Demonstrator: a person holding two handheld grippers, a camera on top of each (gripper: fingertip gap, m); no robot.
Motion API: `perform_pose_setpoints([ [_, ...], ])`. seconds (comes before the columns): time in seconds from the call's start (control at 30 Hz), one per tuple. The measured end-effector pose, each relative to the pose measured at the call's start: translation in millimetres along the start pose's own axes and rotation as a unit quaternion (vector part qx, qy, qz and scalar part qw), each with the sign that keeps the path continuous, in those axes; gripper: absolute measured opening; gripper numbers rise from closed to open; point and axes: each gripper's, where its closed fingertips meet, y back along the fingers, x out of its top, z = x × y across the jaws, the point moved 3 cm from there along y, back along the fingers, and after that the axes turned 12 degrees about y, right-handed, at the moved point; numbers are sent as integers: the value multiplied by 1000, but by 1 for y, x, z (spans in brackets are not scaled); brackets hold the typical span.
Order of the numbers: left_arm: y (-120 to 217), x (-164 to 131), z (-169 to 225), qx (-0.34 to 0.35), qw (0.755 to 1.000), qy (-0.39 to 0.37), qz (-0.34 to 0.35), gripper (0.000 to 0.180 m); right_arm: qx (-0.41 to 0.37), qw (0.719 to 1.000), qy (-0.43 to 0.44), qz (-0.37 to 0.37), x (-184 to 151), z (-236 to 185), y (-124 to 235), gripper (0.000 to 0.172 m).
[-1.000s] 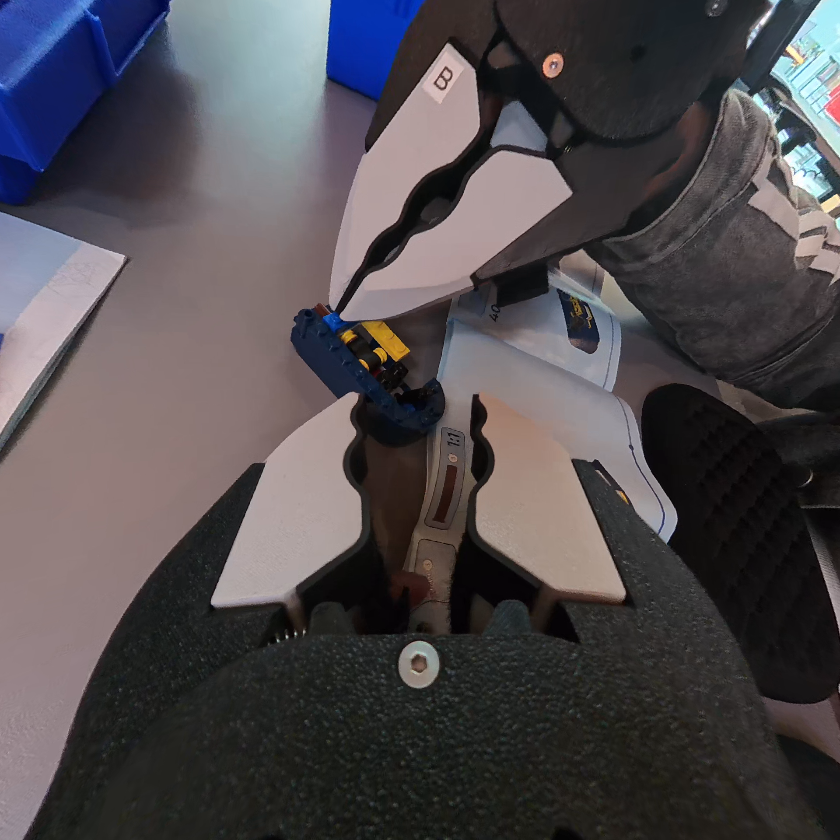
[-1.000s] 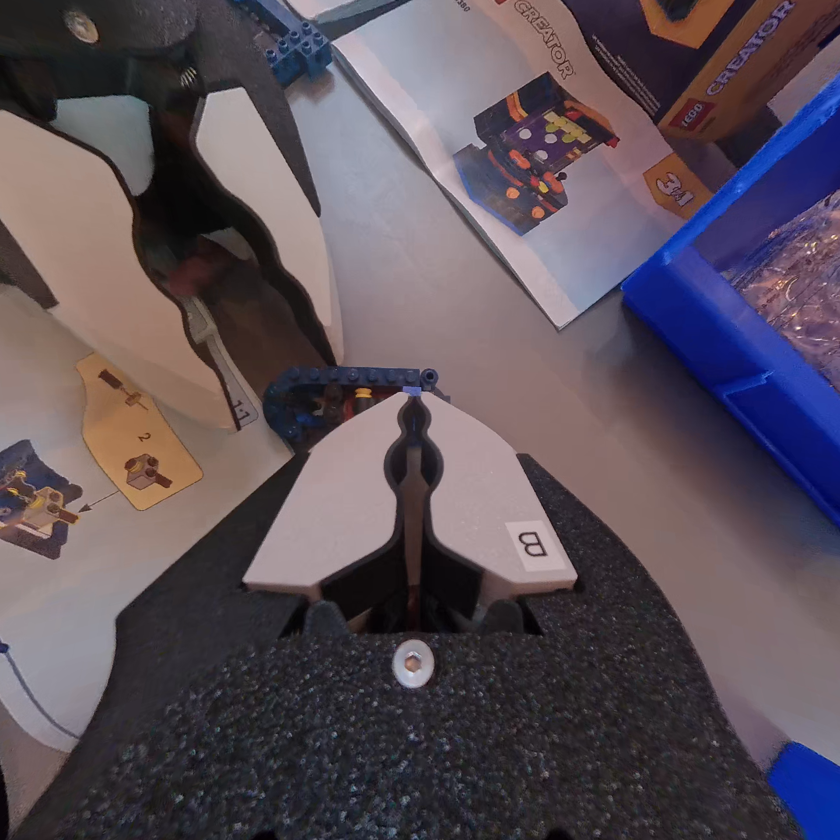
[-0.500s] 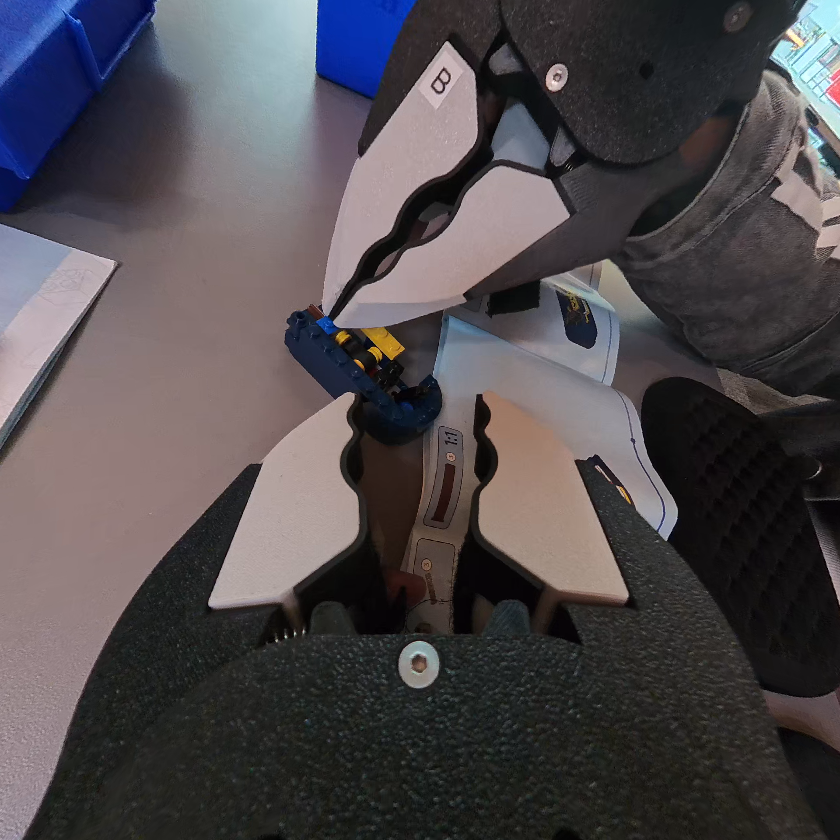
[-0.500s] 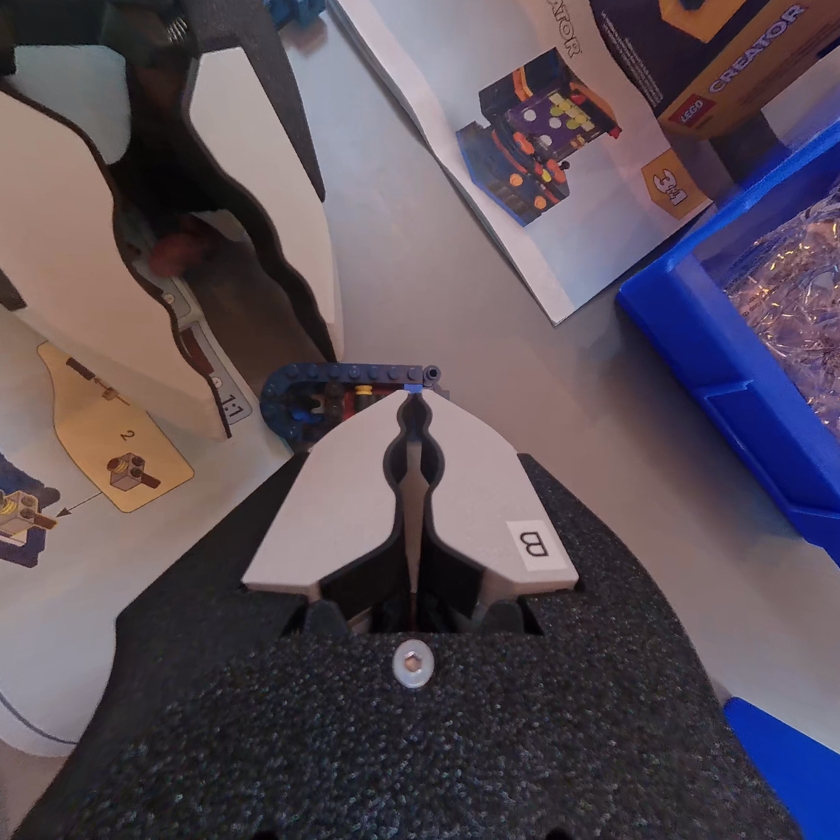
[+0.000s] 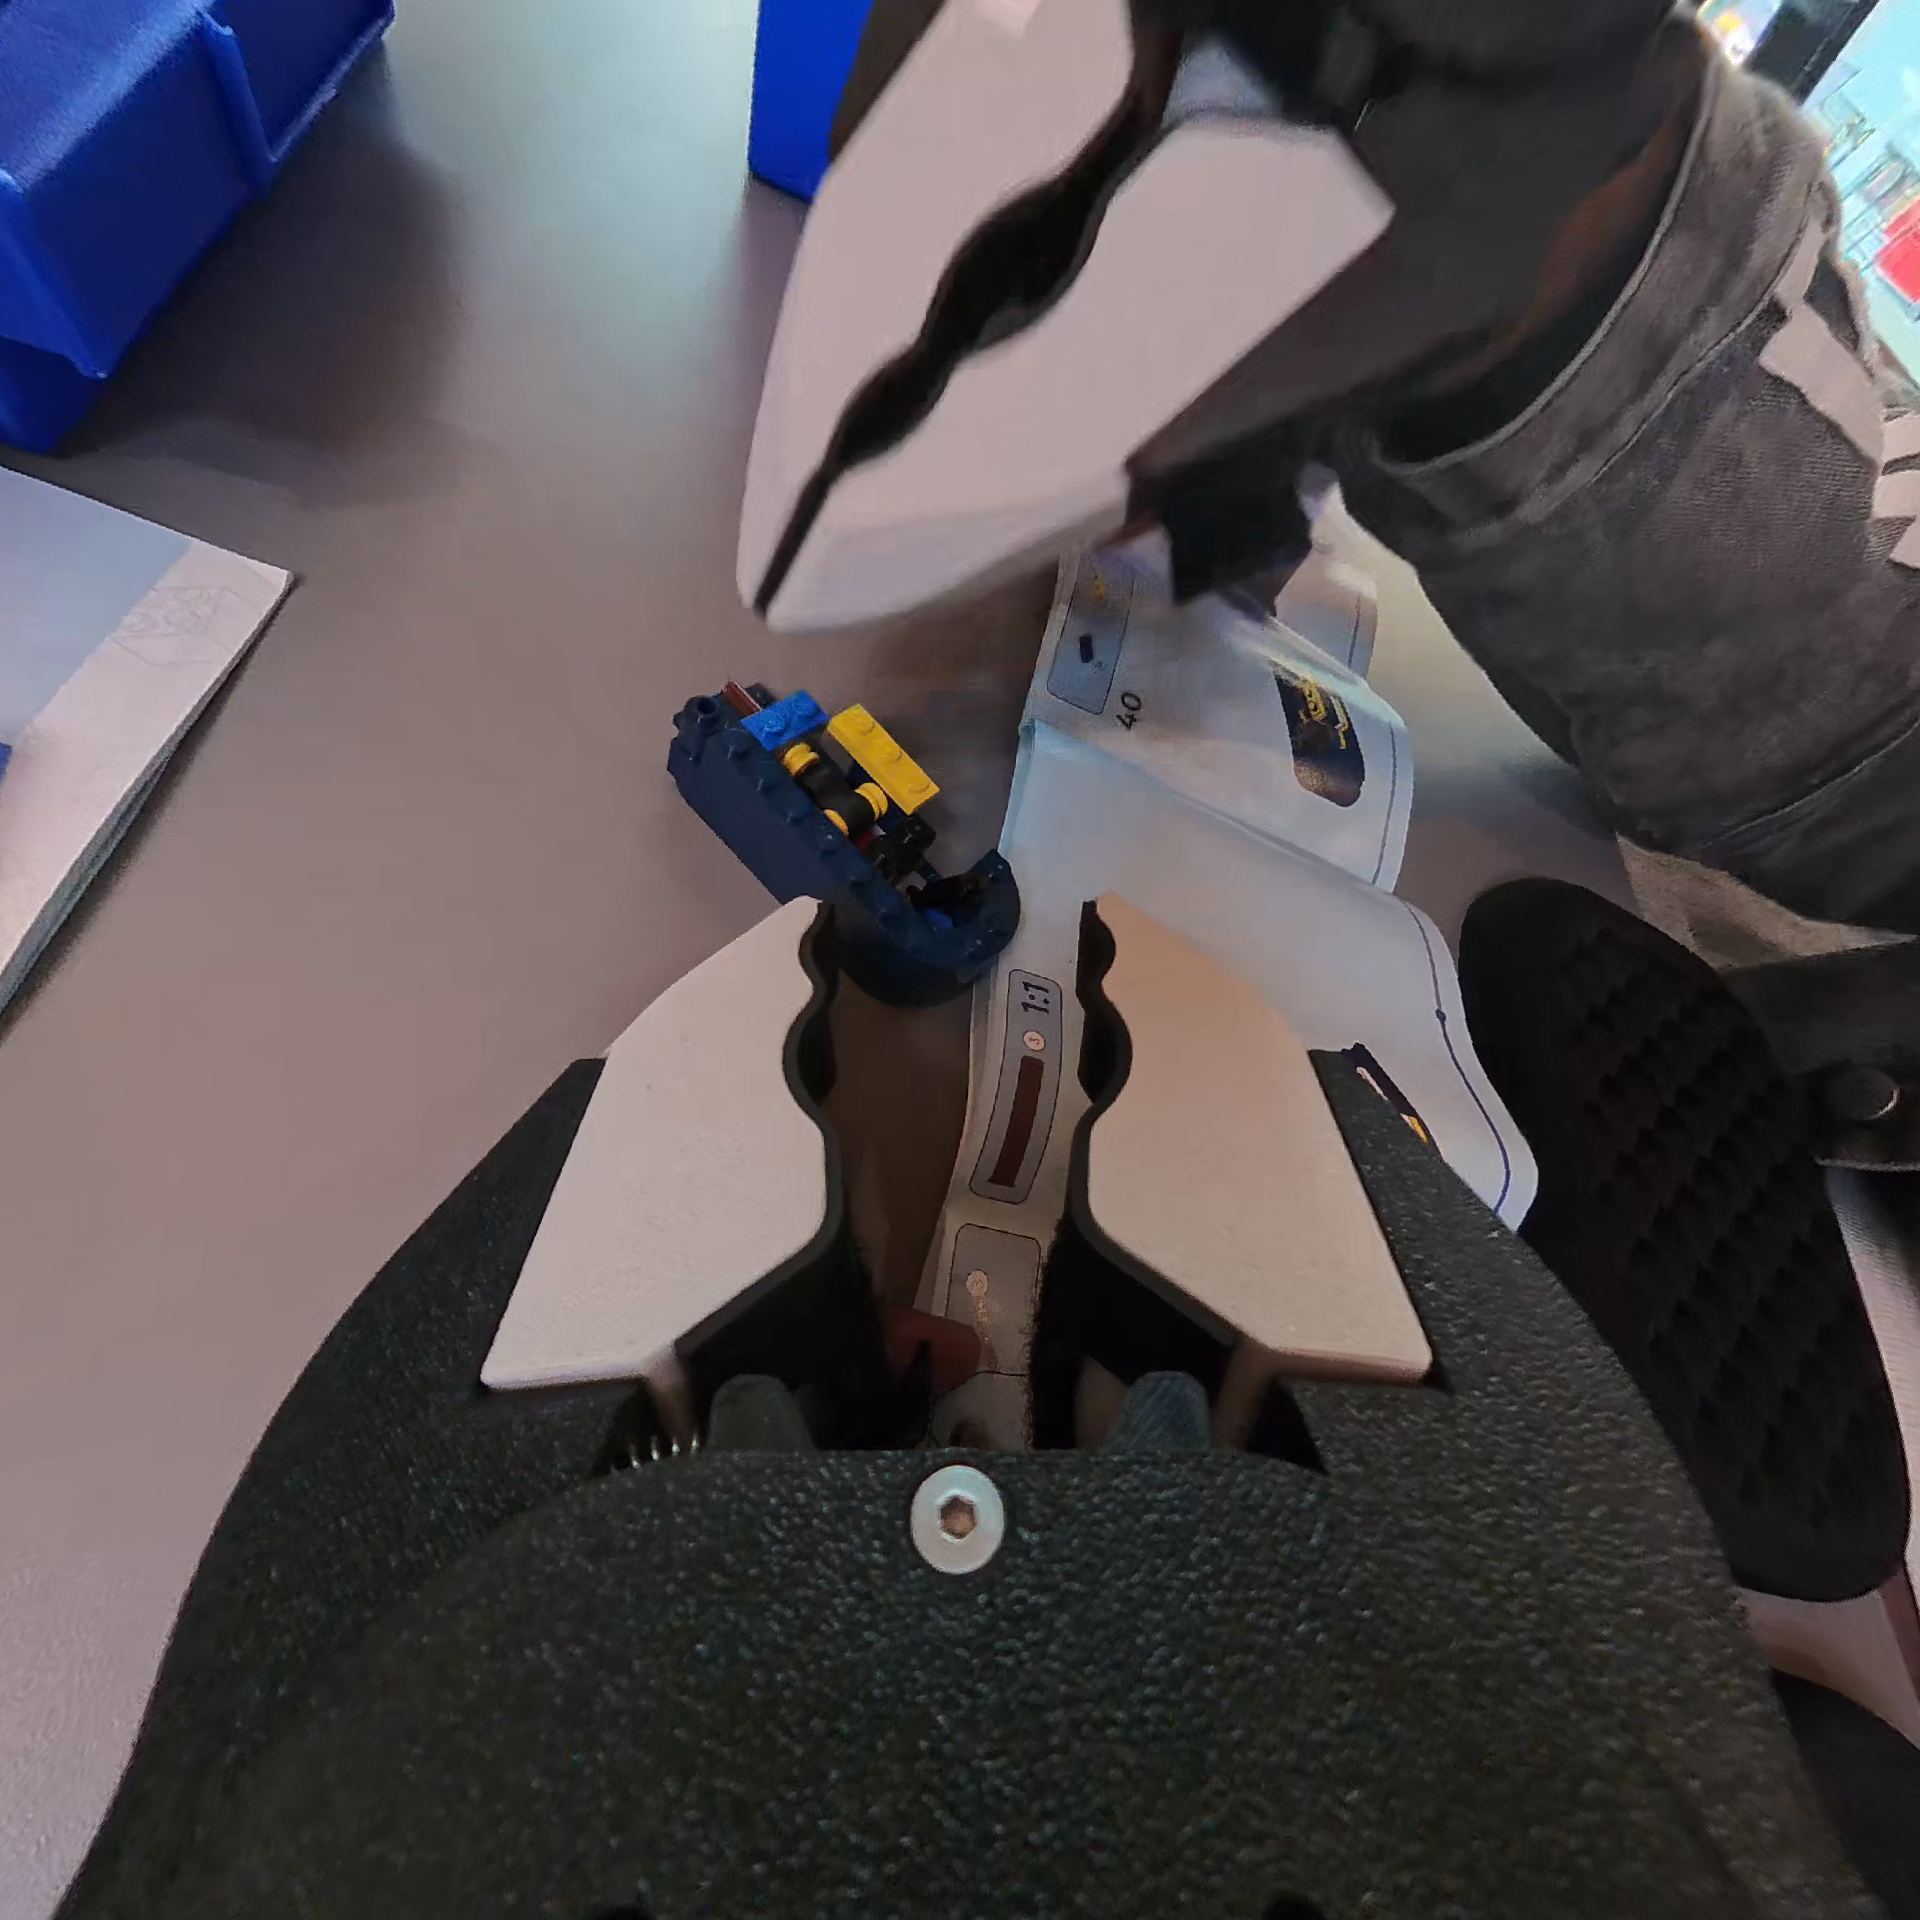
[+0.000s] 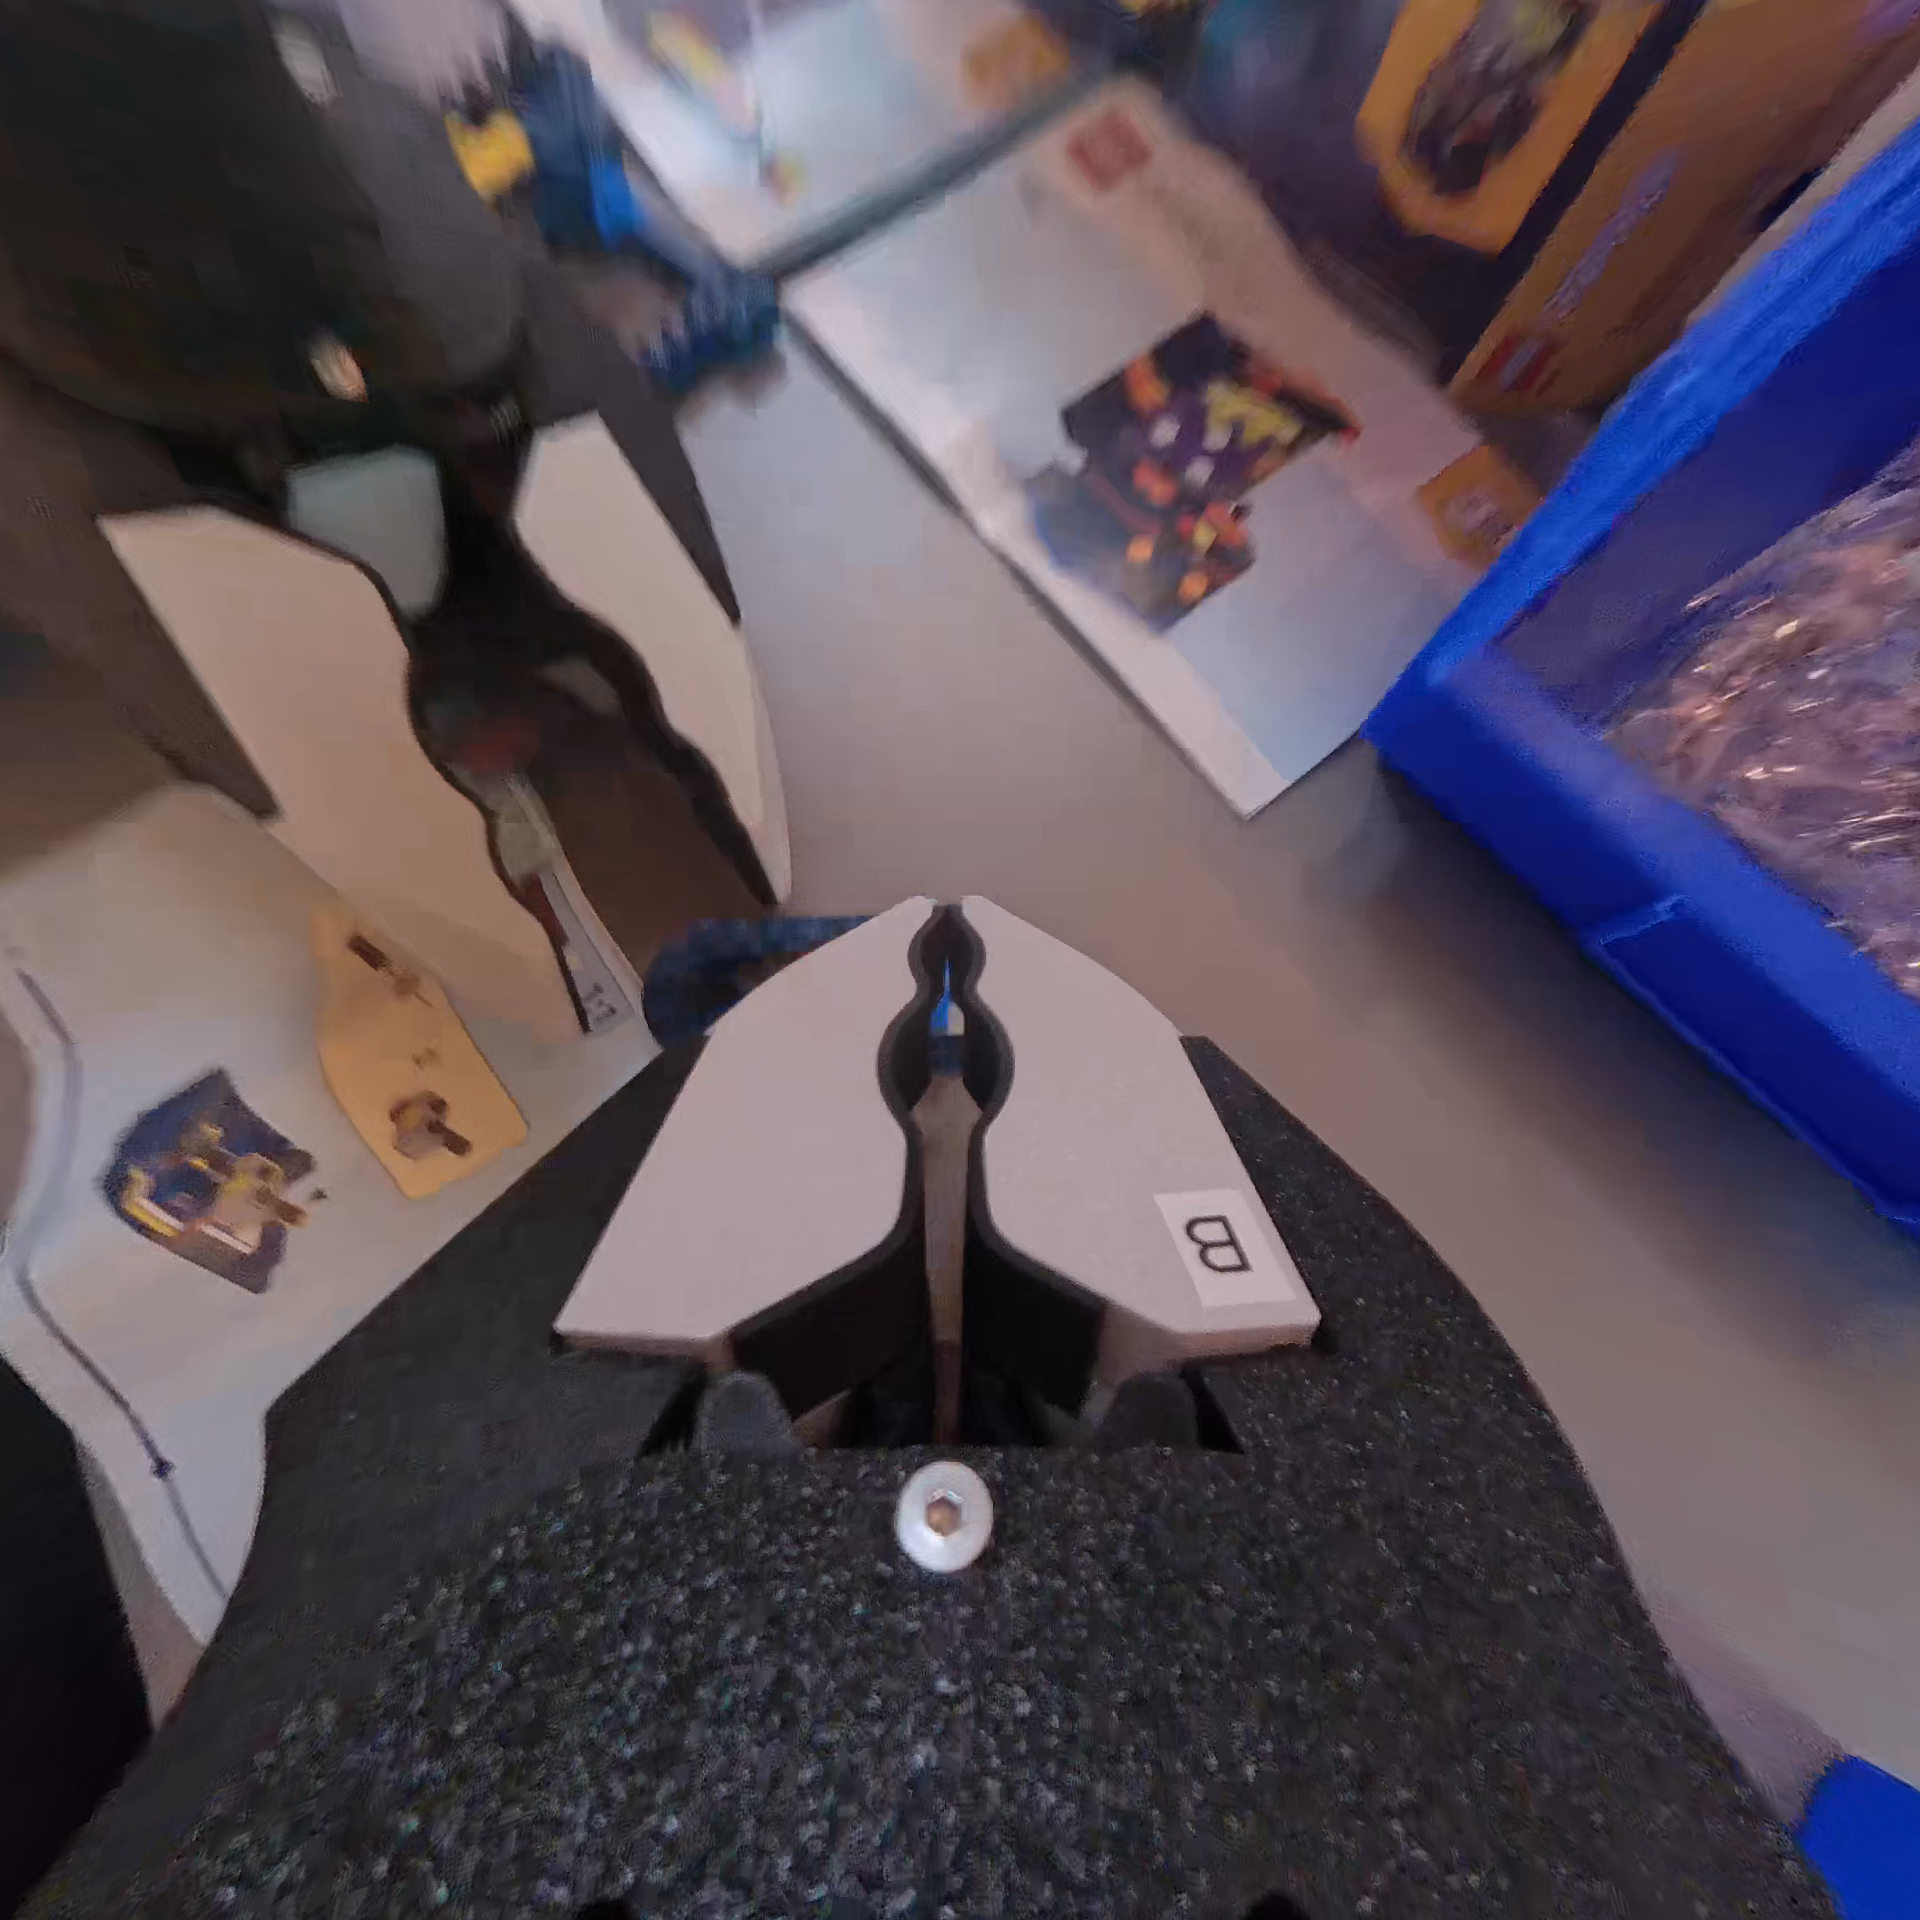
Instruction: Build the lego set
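Two grippers we track | left gripper (image 5: 951, 914) jaws wide, dark-blue curved brick assembly with yellow and blue plates (image 5: 831, 831) touching its left fingertip, long axis running ahead-left | right gripper (image 5: 764, 597) pinched closed, above, apart from it.

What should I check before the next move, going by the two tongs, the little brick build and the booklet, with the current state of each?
1. Left tongs open: ok, fingers apart.
2. Left tongs gripping the dark blue brick build: not ok; its curved end sits by the left finger, no clamp.
3. Right tongs shut: ok, fingers together.
4. Right tongs clear of the build: ok, a gap shows.
5. Build resting on the grey table: ok.
6. Open booklet clear of the left tongs: not ok, a page runs under them.
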Motion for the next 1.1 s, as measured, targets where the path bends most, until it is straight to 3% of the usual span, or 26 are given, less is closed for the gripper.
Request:
perform_pose_setpoints([
  [0.1, 0, 0, 0, -5, 1000, 5, 0, 43, -6, 1000, 7, -4, 0, 6, 9, 0],
  [0.23, -1, -1, 0, -11, 1000, 8, -10, 44, 20, 999, 10, -37, -14, -2, -3, 0],
  [0.63, -3, -3, 0, -9, 1000, 7, -18, 43, 39, 998, -7, -45, -22, -5, -14, 0],
  [0.9, -4, -3, 1, -1, 1000, -1, -20, 43, -6, 997, 43, -68, -20, -9, -13, 0],
  [1.1, -4, -5, 1, 3, 1000, -5, -25, 43, -46, 993, 107, -18, -15, -4, -9, 0],
])
